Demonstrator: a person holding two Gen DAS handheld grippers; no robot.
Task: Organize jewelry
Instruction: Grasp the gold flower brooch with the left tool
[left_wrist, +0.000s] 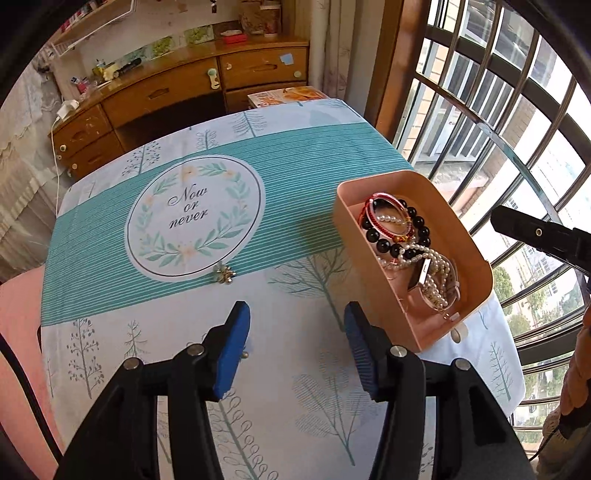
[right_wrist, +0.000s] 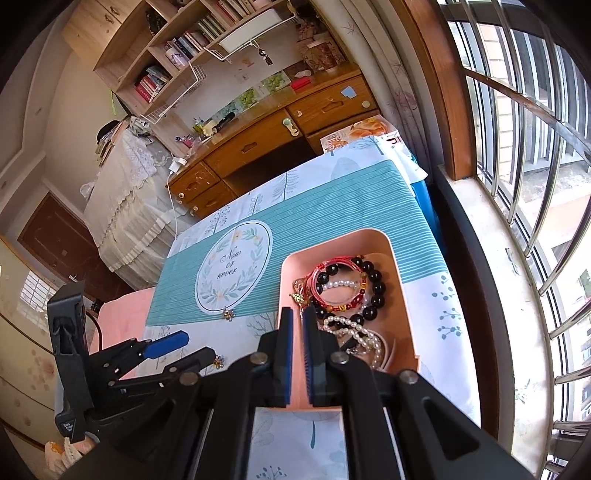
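A pink box (left_wrist: 469, 251) stands on the table at the right, holding a black bead bracelet (left_wrist: 417, 221), a red bracelet (left_wrist: 373, 212) and pearl strings (left_wrist: 434, 277). A small flower-shaped brooch (left_wrist: 224, 275) lies loose on the cloth by the round print. A second small piece (left_wrist: 244, 354) peeks out beside my left finger. My left gripper (left_wrist: 295, 350) is open and empty, low over the cloth left of the box. My right gripper (right_wrist: 298, 343) is nearly shut with nothing between its pads, above the near left part of the box (right_wrist: 400, 306). The left gripper (right_wrist: 184, 349) and brooch (right_wrist: 229, 314) also show in the right wrist view.
The table carries a teal striped cloth (left_wrist: 295, 155) with a round "Now or never" print (left_wrist: 194, 218). A barred window (left_wrist: 517, 110) runs along the right. A wooden desk with drawers (left_wrist: 166, 92) stands behind. A magazine (left_wrist: 288, 96) lies at the far table edge.
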